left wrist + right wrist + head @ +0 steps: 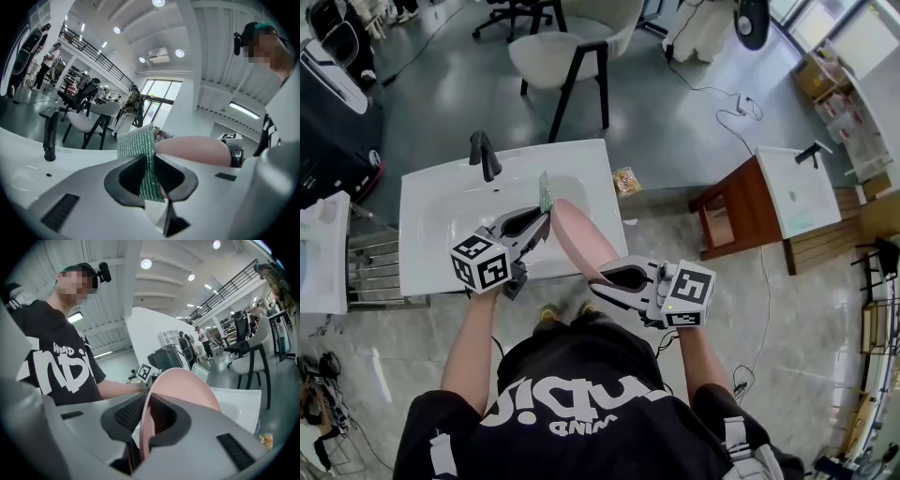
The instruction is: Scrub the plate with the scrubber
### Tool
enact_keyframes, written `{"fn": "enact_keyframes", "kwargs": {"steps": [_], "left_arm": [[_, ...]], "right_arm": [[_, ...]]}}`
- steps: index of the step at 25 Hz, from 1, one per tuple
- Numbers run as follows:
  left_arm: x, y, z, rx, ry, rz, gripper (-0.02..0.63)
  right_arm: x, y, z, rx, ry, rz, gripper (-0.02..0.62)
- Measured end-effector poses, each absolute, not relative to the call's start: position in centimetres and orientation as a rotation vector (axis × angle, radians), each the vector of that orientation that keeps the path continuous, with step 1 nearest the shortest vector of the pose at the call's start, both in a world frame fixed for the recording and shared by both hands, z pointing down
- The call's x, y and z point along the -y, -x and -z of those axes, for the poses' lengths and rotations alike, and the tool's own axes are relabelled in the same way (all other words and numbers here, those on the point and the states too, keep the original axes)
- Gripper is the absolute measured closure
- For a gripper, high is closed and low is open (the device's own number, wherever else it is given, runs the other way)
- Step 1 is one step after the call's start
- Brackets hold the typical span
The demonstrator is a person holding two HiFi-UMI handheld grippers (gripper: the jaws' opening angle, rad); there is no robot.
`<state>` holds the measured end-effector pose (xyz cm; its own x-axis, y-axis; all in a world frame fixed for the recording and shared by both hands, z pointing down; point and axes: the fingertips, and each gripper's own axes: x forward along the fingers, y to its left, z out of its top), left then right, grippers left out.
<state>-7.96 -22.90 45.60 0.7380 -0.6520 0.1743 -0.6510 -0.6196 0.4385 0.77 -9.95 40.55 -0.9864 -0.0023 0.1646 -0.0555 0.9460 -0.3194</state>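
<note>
A pink plate is held on edge over the white sink, and my right gripper is shut on its near rim. In the right gripper view the plate stands upright between the jaws. My left gripper is shut on a green mesh scrubber, which sticks up just left of the plate's far end. The left gripper view shows the scrubber pinched between the jaws with the plate right beside it; whether the two touch I cannot tell.
A black faucet stands at the sink's back edge. A white chair is on the floor beyond the sink. To the right stands a second small sink on a wooden stand, and a metal rack sits left of the main sink.
</note>
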Motion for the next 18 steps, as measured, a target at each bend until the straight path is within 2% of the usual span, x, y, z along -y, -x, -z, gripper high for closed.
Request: {"fn": "enact_keyframes", "kwargs": {"steps": [18], "left_arm": [[22.1, 7.8, -47.9, 0.889, -2.385, 0.149, 0.531]], "right_arm": [[10.3, -1.7, -35.5, 3.177, 0.098, -0.654, 0.546]]}}
